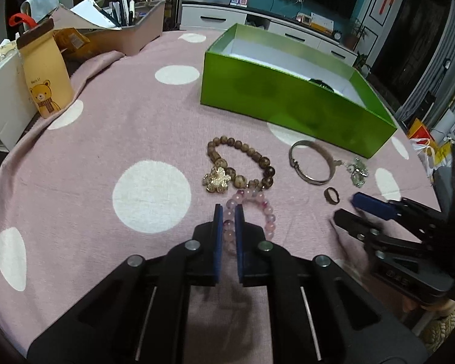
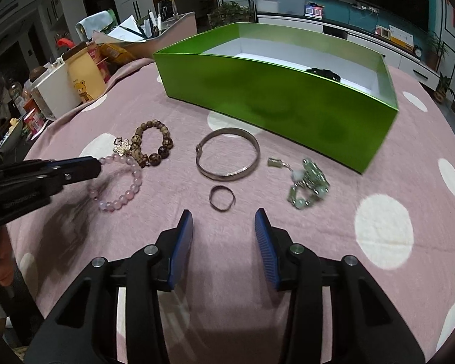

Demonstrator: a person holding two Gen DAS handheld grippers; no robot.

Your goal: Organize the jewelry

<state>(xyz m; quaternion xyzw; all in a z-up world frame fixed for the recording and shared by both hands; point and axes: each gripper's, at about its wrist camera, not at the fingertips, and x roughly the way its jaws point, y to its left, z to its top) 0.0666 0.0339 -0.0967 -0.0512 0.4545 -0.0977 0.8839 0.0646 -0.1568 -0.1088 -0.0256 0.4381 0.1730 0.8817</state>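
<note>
Left wrist view: table under a pink cloth with white dots [image 1: 75, 157], clutter along its far left edge incl. a yellow bear-print bottle [image 1: 47, 75]. Green box [image 1: 288, 103] open-topped, toward the far right side of the table, white inside, something dark in it near the front wall, can't tell what. Jewelry all on the cloth in front of the box, near the front edge of the table. Left gripper [image 1: 228, 212] clenched on the pink bead bracelet [image 1: 257, 209], blue pads pinching one bead strand, rest of the loop lying on the cloth to the right of the pads. Right gripper [image 2: 224, 218] released, jaws apart, nothing between them, hovering just short of the small dark ring [image 2: 222, 201]; it enters the left wrist view from the right edge, slightly blurred. Brown bead bracelet [image 1: 242, 163] just behind the pink one, touching or overlapping it at the near side. Silver bangle [image 2: 227, 157] lies flat between the brown beads and the green pendant cluster [image 2: 308, 182], just beyond the ring. Gold flower brooch [image 1: 217, 179] sits against the brown bracelet's near left side. Green cluster is blurred, trailing a small tag [image 2: 274, 162] toward the bangle; whether it touches the bangle can't tell.
</note>
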